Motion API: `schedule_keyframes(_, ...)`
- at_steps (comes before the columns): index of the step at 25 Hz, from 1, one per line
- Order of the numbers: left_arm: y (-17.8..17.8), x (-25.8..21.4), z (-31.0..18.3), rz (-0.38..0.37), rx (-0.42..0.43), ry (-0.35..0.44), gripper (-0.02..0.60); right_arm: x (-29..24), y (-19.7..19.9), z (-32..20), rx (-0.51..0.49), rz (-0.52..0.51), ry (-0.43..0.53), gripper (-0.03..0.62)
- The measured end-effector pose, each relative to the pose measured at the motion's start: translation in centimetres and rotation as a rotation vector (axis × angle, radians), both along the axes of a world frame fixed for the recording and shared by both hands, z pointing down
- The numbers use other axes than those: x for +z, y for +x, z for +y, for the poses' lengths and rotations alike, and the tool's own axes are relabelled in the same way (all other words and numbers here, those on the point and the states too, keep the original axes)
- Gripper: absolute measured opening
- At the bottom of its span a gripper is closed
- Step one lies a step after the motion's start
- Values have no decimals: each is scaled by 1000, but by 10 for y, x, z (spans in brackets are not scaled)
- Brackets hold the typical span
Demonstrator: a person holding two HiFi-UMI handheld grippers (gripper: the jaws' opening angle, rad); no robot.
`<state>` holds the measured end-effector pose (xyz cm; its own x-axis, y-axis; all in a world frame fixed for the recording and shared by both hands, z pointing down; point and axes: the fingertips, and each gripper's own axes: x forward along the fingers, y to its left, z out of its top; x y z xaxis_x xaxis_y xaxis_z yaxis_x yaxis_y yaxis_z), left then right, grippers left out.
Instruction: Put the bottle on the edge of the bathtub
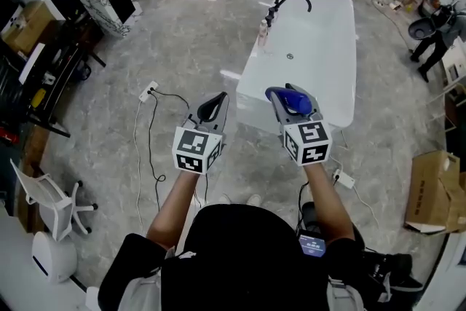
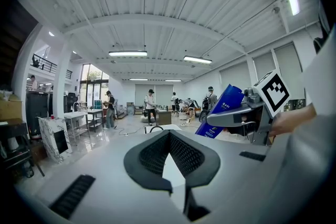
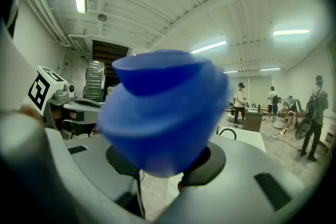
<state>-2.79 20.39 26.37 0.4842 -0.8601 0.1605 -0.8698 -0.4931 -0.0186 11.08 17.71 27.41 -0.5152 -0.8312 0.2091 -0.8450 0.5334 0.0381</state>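
A blue bottle is held above the near end of the white bathtub, with my right gripper shut on it. In the right gripper view the bottle fills the middle and hides the jaws' tips; the tub lies beyond. My left gripper hovers over the floor just left of the tub's near corner, shut and holding nothing. The left gripper view shows its dark pads meeting at the tips, and the bottle in the right gripper to its right.
A black faucet and a small clear bottle stand on the tub's left rim. Cables and a power strip lie on the floor to the left. A cardboard box sits at right, a white chair at left. People stand far off.
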Motion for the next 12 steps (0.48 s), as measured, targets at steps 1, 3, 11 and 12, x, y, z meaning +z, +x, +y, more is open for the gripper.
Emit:
schedule_keyframes(1,6,1,-1,2,2,-1,11,1,6,0,2,-2,-1,170)
schedule_keyframes(3,17,3,-3,4,8,-4,11,3,16,0,7,-5,-5,170)
schedule_keyframes(11,62,10,-2,8,32,-24,11,13,51,7,0,-3,-26,170)
schedule_keyframes(12,68,12,-2,8,36,-28,11,14,54,8,-2,-2,-27,170)
